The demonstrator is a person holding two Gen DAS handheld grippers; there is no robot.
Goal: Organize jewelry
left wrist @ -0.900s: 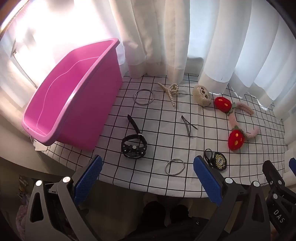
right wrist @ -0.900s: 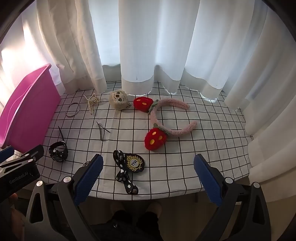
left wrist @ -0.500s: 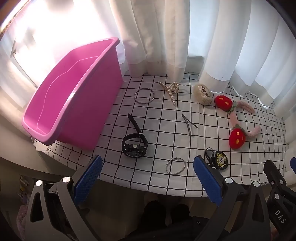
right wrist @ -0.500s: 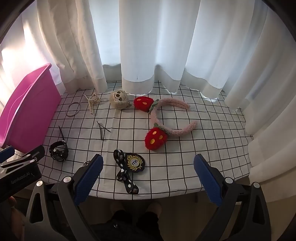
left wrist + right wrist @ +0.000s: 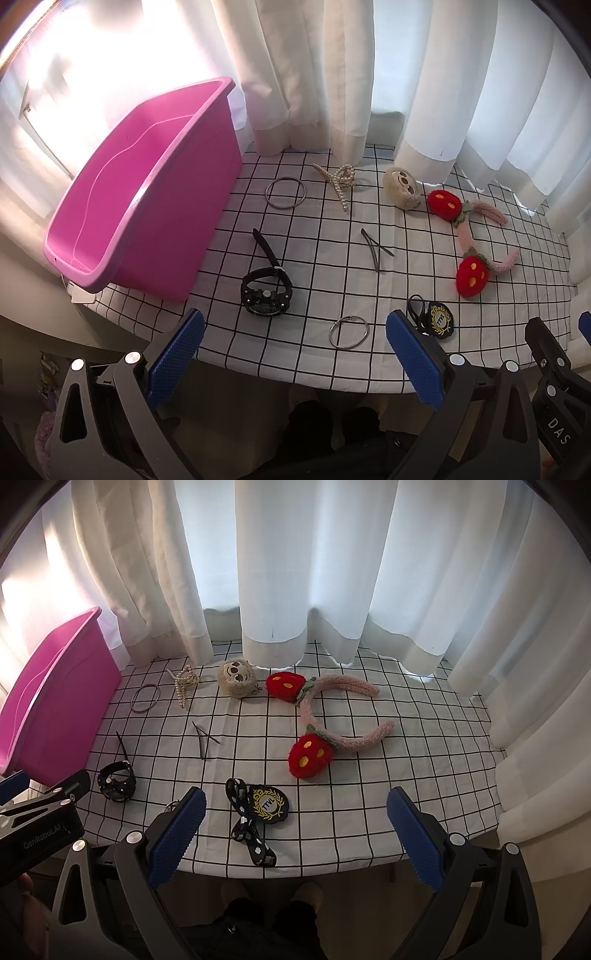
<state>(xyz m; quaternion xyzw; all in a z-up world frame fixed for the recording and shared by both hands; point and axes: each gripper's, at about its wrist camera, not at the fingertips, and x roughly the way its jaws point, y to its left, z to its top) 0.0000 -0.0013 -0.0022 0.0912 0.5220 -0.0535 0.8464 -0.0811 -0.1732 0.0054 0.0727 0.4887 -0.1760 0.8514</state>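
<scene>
A pink bin (image 5: 140, 184) stands at the table's left, also in the right wrist view (image 5: 48, 698). On the checked cloth lie a black watch (image 5: 266, 290), two metal rings (image 5: 286, 192) (image 5: 348, 331), a pearl clip (image 5: 340, 179), a dark hairpin (image 5: 375, 249), a plush sloth charm (image 5: 238, 677), a strawberry headband (image 5: 332, 716) and a black badge with ribbon (image 5: 264, 805). My left gripper (image 5: 293, 354) is open and empty, near the front edge by the watch. My right gripper (image 5: 295, 834) is open and empty, in front of the badge.
White curtains (image 5: 295, 572) hang behind the table and around its right side. The table's front edge (image 5: 295, 871) runs just ahead of both grippers. The left gripper's body (image 5: 40, 819) shows at the right view's lower left.
Both grippers have drawn back a little from the table; the objects have not moved.
</scene>
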